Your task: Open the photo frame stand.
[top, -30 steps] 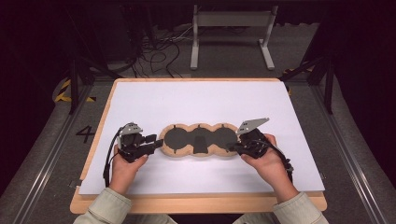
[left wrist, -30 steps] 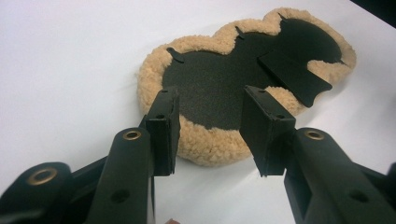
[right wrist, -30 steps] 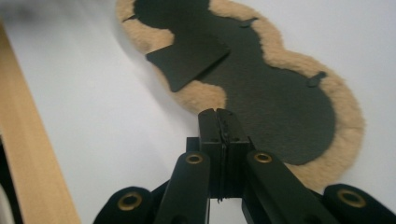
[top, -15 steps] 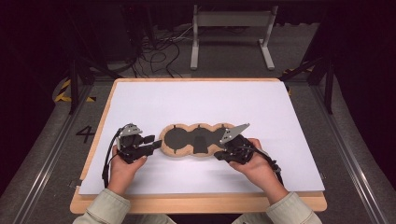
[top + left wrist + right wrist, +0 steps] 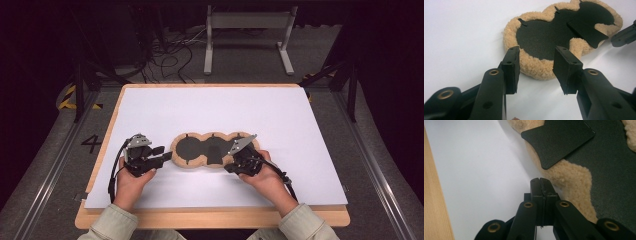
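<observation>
Tan fleece, black-lined, the three-lobed pad (image 5: 212, 150) lies flat near the tabletop's front edge. The left gripper (image 5: 536, 67) gapes wide before its left lobe, grasping nothing yet. The right gripper (image 5: 541, 185) is pressed closed (apparently empty) against the fleece rim. Lifting or folding looks unbegun.

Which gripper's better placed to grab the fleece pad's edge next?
Left gripper, probably: jaws open, straddling the fleece pad rim. Right gripper is shut beside the pad's edge.
</observation>
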